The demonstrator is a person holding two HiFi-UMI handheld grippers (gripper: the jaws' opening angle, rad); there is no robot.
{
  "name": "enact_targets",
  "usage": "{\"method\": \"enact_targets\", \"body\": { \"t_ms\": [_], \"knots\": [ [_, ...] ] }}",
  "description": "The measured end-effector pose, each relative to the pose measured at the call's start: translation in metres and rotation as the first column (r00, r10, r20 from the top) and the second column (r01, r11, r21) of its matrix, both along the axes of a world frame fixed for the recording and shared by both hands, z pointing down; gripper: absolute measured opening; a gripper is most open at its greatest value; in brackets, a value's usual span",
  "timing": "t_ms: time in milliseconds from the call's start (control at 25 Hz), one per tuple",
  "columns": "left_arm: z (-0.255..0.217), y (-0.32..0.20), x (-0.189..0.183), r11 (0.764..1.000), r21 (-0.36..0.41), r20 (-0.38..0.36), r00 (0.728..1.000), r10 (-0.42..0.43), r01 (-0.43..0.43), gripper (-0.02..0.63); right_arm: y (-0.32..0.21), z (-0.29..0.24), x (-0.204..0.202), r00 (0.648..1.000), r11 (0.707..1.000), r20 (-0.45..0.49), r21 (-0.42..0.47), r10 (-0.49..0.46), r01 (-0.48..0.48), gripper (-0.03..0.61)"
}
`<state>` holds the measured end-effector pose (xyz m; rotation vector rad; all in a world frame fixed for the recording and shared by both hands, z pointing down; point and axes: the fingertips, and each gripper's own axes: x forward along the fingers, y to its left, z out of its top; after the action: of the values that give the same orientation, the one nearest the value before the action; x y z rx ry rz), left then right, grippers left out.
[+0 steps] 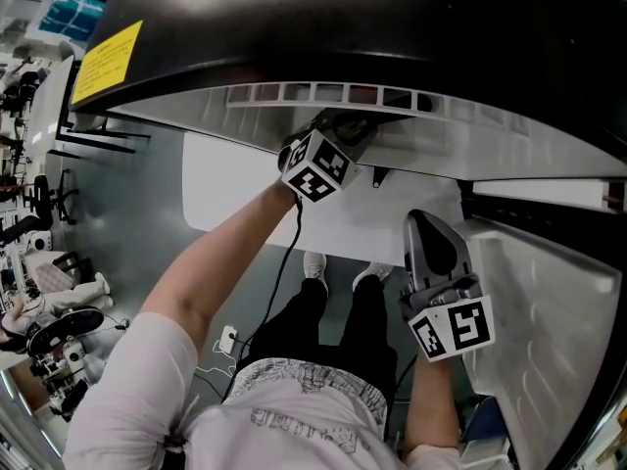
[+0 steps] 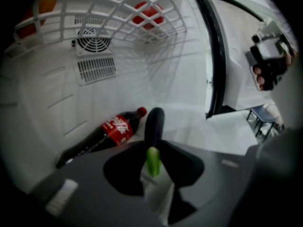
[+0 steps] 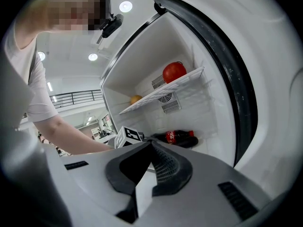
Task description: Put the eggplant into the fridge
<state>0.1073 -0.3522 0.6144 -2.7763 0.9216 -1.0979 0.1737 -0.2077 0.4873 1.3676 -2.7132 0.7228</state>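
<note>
The eggplant [image 2: 154, 123] is dark purple with a green stem, and my left gripper [image 2: 154, 146] is shut on it near the stem end. Its dark body points forward and down inside the open fridge [image 2: 57, 93], just over the white floor beside a lying cola bottle [image 2: 111, 132]. In the head view my left gripper [image 1: 355, 131] reaches in under the fridge's top edge, and a bit of green eggplant [image 1: 355, 123] shows there. My right gripper [image 1: 419, 219] [image 3: 150, 145] is shut and holds nothing. It hangs outside, next to the open door [image 1: 549, 302].
A white wire shelf [image 2: 118, 13] [image 3: 161, 91] spans the fridge above the eggplant and carries a red fruit [image 2: 147, 13] [image 3: 174, 72] and an orange one [image 3: 136, 99]. A fan vent [image 2: 92, 39] sits on the back wall. The cola bottle [image 3: 179, 137] lies against that wall.
</note>
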Motion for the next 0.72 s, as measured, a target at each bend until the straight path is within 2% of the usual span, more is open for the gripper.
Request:
{"method": "enact_targets", "body": {
  "t_ms": [400,560,720],
  "knots": [
    [0.0057,-0.0058,-0.0028,1.0,0.001,0.018,1.0,-0.01,0.01,0.116,-0.0015,0.0009,-0.0028,1.0,1.0,-0.007,-0.003,-0.003,0.003,0.0],
    [0.0063,-0.0044,-0.0031,1.0,-0.012,0.01,1.0,-0.012,0.012,0.169,-0.0015,-0.0001,-0.006,1.0,1.0,-0.008,0.0,-0.006,0.006,0.0],
    [0.0022,-0.0021,-0.0029,1.0,-0.005,0.006,1.0,-0.011,0.011,0.19,-0.0003,-0.0049,-0.0094,1.0,1.0,-0.006,0.011,-0.004,0.004,0.0]
  ]
}}
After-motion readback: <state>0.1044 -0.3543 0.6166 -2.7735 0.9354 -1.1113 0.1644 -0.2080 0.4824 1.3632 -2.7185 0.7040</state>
